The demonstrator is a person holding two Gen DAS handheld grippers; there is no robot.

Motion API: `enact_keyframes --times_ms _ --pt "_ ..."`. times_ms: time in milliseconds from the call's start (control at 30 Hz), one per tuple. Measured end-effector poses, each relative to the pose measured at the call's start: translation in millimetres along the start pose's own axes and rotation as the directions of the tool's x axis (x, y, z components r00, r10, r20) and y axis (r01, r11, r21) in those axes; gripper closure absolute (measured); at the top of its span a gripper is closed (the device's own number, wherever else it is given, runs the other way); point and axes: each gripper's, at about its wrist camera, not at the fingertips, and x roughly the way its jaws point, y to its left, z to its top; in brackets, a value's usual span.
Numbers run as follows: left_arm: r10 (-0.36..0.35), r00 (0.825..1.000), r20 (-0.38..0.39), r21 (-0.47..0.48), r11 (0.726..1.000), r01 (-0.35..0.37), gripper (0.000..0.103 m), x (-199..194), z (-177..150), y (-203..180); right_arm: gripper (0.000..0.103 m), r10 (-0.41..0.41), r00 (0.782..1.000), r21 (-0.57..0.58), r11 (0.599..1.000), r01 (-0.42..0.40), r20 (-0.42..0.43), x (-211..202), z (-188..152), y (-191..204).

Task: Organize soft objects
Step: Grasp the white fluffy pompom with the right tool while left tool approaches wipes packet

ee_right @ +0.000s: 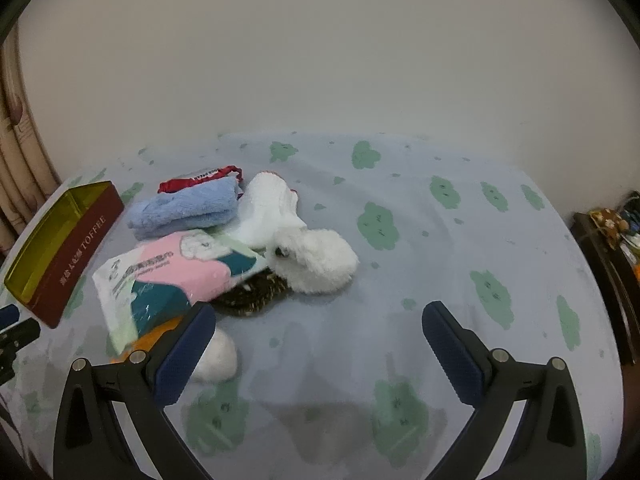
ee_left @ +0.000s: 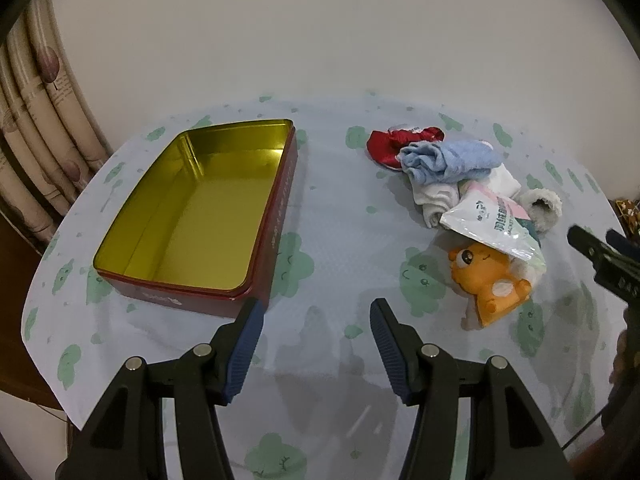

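Note:
An open red tin (ee_left: pixel 276 216) with a gold inside stands empty at the left; it also shows in the right wrist view (ee_right: pixel 80 252). To its right lies a pile of soft things: a red cloth (ee_left: pixel 384 144), a blue towel (ee_left: pixel 448 160), white socks (ee_left: pixel 436 200), a tissue pack (ee_left: pixel 492 224), a fluffy white slipper (ee_right: pixel 320 260) and an orange plush toy (ee_left: pixel 488 280). My left gripper (ee_left: pixel 316 316) is open and empty, in front of the tin. My right gripper (ee_right: pixel 320 320) is open and empty, just in front of the pile.
The table wears a pale blue cloth with green cloud prints (ee_right: pixel 440 240). A curtain (ee_left: pixel 36 120) hangs at the far left. A dark shelf with clutter (ee_right: pixel 612 240) stands off the table's right edge. A white wall is behind.

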Motion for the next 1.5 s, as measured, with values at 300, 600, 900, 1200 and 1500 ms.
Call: enact_keyframes --times_ms 300,600,900,1200,1500 --pt "-0.032 0.999 -0.018 0.007 0.999 0.032 0.046 12 11 -3 0.003 -0.036 0.999 -0.028 0.999 0.035 -0.028 41 21 1" --pt "-0.163 0.984 -0.077 -0.007 0.987 0.163 0.046 23 33 -8 0.024 -0.006 0.997 0.015 1.0 0.007 -0.077 73 28 -8" --pt "-0.255 0.96 -0.112 0.026 0.965 0.26 0.046 26 46 -35 0.054 0.015 0.999 0.063 0.998 -0.013 -0.038 75 15 -20" --pt "-0.506 0.843 -0.185 -0.136 0.862 0.488 0.046 38 48 -48 0.056 0.013 0.997 0.062 0.998 -0.008 -0.074 82 2 -23" --pt "-0.588 0.79 -0.176 -0.292 0.797 0.528 0.044 55 63 -53 0.063 0.013 0.997 0.073 0.997 -0.007 -0.076 86 -3 -23"
